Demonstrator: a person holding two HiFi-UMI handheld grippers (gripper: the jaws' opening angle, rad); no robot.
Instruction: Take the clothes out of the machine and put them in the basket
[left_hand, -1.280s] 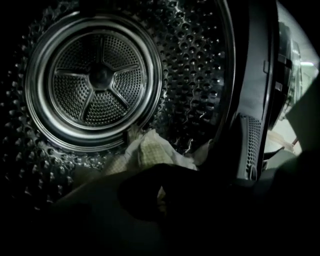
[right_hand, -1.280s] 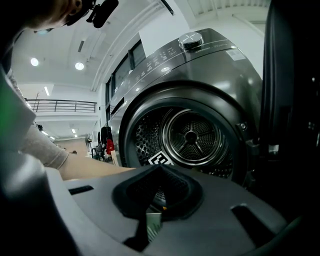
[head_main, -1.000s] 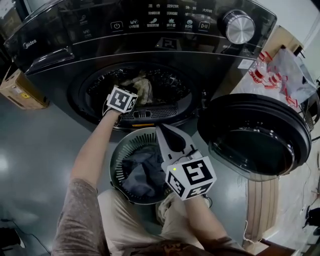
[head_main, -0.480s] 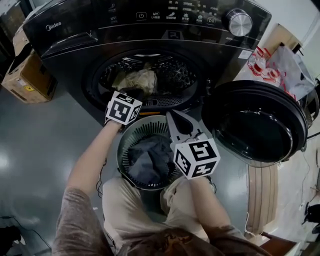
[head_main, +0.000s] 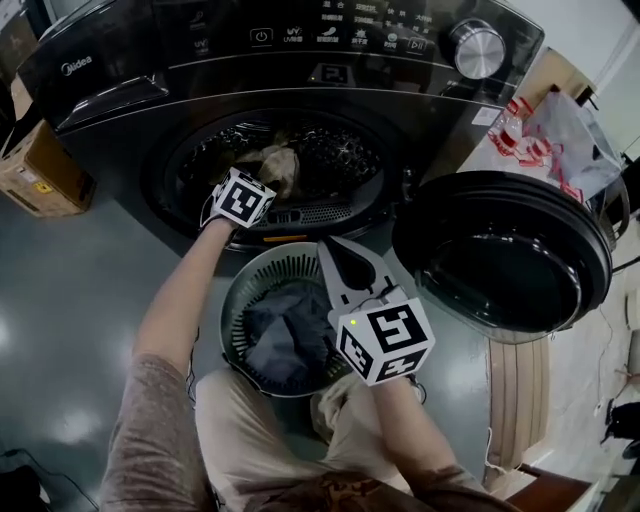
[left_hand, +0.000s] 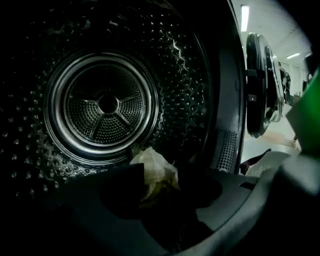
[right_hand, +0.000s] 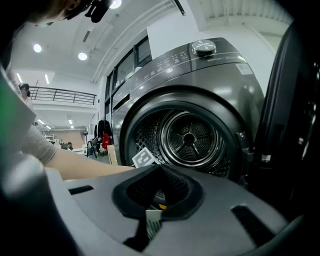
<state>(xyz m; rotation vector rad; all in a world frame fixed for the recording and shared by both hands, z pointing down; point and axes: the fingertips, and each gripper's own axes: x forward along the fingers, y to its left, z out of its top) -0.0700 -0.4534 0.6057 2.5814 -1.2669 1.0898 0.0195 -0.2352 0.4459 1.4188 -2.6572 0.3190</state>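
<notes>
The dark front-loading machine (head_main: 120, 90) stands with its drum open, and a pale crumpled cloth (head_main: 277, 165) lies inside on the drum floor. My left gripper's marker cube (head_main: 243, 198) sits at the drum's mouth. In the left gripper view my left gripper (left_hand: 162, 192) is opening, and the pale cloth (left_hand: 155, 167) lies just ahead between the jaws, not pressed. My right gripper (head_main: 332, 250) is shut on nothing and hovers over the round grey basket (head_main: 235, 300), which holds dark clothes (head_main: 280, 335). In the right gripper view my right gripper (right_hand: 160, 170) faces the drum.
The machine's round door (head_main: 500, 260) hangs open at the right, beside the basket. A cardboard box (head_main: 38, 165) stands on the floor at the left. A clear plastic bag with red items (head_main: 560, 135) lies at the right. The person's knees are below the basket.
Half a second ago the left gripper had drawn back to the basket's rim; now it is at the drum's mouth again. The right gripper has stayed over the basket.
</notes>
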